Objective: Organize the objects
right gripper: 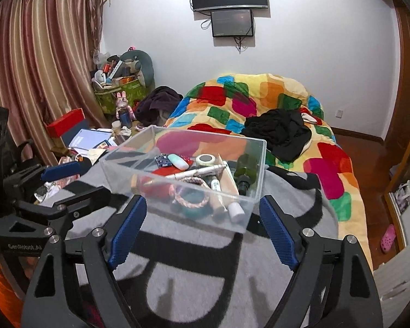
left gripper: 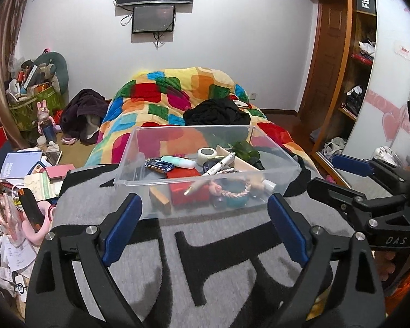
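Hovering my left gripper (left gripper: 205, 229) and right gripper (right gripper: 202, 231), jaws apart, empty | clear bin (left gripper: 205, 183) sits mid grey blanket (left gripper: 218, 235), near bed | small items inside; sorting apparently mostly done

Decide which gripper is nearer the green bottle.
Right. The bottle lies at the box's right end; the right gripper hangs before that end, the left gripper before the box's middle.
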Tool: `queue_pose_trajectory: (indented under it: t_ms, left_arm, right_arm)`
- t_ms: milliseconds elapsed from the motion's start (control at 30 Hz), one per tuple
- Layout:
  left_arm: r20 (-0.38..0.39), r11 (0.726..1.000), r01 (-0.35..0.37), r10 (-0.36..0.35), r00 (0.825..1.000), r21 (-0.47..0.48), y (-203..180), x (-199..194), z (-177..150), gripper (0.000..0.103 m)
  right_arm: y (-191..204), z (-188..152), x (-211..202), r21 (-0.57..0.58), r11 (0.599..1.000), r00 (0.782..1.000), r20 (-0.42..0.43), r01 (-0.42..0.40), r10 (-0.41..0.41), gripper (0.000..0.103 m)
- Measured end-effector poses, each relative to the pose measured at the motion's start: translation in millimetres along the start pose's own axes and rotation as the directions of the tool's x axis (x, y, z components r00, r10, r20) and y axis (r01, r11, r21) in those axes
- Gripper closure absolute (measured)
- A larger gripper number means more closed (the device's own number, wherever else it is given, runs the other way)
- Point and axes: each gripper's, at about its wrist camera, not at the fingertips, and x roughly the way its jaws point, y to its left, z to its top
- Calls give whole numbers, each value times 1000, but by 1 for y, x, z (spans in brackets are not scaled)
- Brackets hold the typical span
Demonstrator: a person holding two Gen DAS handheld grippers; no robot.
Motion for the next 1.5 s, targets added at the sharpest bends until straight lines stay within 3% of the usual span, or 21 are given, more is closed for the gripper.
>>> queue_pose_trajectory:
  t_ms: [1500]
  left_arm:
    - [-2, 1000, 7, -7, 1000, -17, 1, -4, -10, 8]
  right_arm:
    - [4, -13, 1, 7, 1000, 999, -31, -17, 17, 20]
